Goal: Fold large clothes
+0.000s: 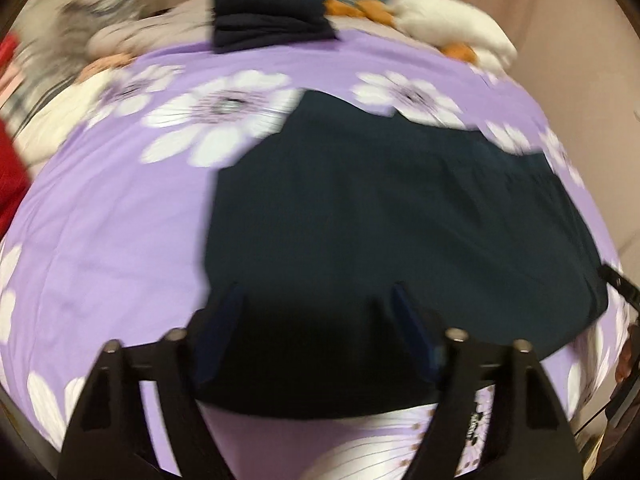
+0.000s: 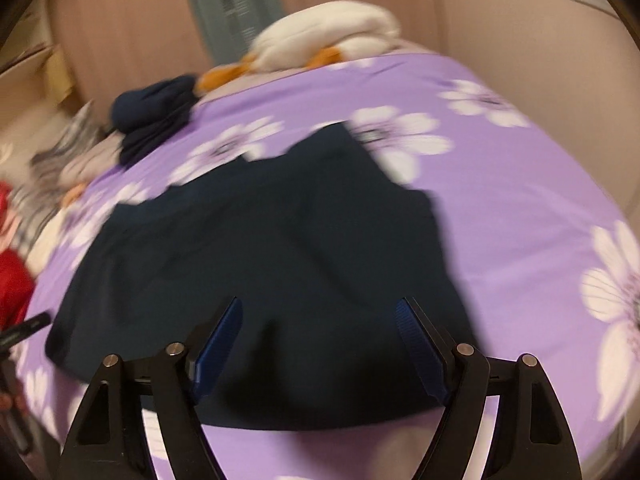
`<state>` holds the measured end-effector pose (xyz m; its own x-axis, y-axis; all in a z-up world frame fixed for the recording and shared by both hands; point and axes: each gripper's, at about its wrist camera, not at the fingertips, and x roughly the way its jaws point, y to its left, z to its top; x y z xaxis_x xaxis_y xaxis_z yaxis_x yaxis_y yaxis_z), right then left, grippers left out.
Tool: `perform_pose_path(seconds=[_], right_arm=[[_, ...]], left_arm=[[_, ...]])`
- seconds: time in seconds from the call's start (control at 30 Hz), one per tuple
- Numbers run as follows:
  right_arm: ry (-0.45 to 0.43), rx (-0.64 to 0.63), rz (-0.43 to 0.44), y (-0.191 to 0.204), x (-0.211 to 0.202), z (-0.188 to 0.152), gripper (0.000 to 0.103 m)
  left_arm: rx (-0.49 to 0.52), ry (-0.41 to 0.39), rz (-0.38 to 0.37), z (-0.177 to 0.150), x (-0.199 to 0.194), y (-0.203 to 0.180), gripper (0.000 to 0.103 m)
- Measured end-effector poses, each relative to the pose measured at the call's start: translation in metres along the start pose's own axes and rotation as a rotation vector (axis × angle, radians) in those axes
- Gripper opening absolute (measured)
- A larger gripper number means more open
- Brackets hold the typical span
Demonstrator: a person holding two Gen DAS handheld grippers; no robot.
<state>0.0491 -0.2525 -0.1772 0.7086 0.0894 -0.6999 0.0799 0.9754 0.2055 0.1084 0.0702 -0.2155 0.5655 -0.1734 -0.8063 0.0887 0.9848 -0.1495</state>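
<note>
Left claw [image 1: 316,328] spread wide, gripping nothing, poised over the near-left part of the garment [image 1: 400,220]. Dark navy cloth, laid mostly flat on the bed [image 1: 112,220], over a purple sheet printed with white flowers. Far edge uneven, with a notch and a raised corner; near hem close to the bed's near side. Frames blurred, so seams and sleeves hard to make out.

Likely light, limp and thin: sure to sag and drape from any pinch, nothing stiff to keep a crease. Probably smooth enough to slide over the sheet, so dragging could bunch both. Best taken at the two near corners or along the hem, one pinch per claw, both layers caught if doubled, then lifted together to keep the fold line straight.

Right claw [image 2: 320,332] likewise spread and empty, over the garment's near-right part. Folded navy pile [image 1: 272,20] at the far edge, well apart. White plush [image 2: 328,36] far right.
</note>
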Motion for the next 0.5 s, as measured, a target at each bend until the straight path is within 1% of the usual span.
perform_pose_path(seconds=[0.07,0.13,0.2,0.27,0.33,0.4,0.5], right_arm=[[0.01,-0.045,0.047,0.018,0.006,-0.002,0.08],[0.019,-0.097,0.08,0.037,0.014,-0.005,0.08],[0.026,-0.154,0.088,0.049,0.021,-0.011,0.08],[0.039,-0.21,0.082,0.06,0.03,-0.017,0.08],[0.047,-0.254,0.053,0.067,0.036,-0.025,0.08],[0.045,-0.282,0.037,0.065,0.038,-0.028,0.08],[0.044,-0.309,0.029,0.064,0.037,-0.032,0.08]], left_arm=[[0.033,0.024,-0.025,-0.001,0.011,-0.018,0.065],[0.064,0.026,-0.04,-0.004,0.018,-0.031,0.065],[0.098,0.039,-0.03,-0.009,0.025,-0.04,0.065],[0.11,0.044,-0.015,-0.013,0.03,-0.04,0.065],[0.103,0.043,-0.021,-0.015,0.03,-0.037,0.068],[0.104,0.045,-0.025,-0.02,0.029,-0.033,0.072],[0.109,0.043,-0.026,-0.026,0.025,-0.031,0.073]])
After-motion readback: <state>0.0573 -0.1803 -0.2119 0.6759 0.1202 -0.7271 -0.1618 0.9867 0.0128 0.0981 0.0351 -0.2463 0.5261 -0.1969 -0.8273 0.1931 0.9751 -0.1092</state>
